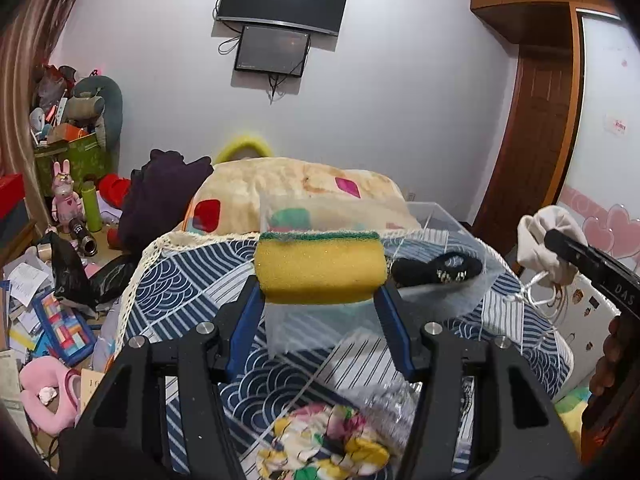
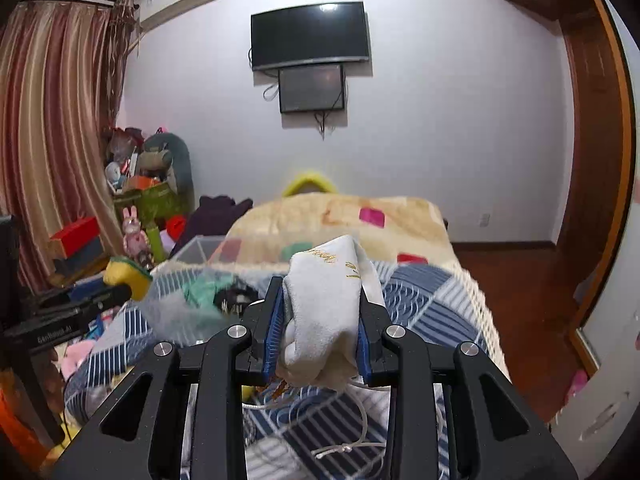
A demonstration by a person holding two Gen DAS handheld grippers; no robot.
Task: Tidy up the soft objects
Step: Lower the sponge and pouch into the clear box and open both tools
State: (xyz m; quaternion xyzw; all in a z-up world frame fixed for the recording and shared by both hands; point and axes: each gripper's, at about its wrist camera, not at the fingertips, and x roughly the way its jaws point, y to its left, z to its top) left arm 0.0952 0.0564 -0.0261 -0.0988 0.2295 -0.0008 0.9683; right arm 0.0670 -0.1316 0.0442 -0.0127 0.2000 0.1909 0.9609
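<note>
Left gripper [image 1: 320, 300] fingers clamped on a yellow-green sponge [image 1: 320, 268], held above the clear bin [image 1: 436, 216] on the bed [image 1: 192, 280]. Right gripper [image 2: 320, 336] fingers clamped on a white drawstring pouch [image 2: 328, 304]. Risk: the dangling cord [image 2: 360, 432] may snag on the bin edge; the compressed sponge could spring out on release.

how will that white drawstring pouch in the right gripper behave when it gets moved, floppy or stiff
Probably floppy: the white drawstring pouch bulges and creases between the right gripper fingers instead of keeping a shape. Its cord hangs loose below and may snag on the patterned bedspread. It looks light, since thin cloth sags only slightly past the pads.
</note>
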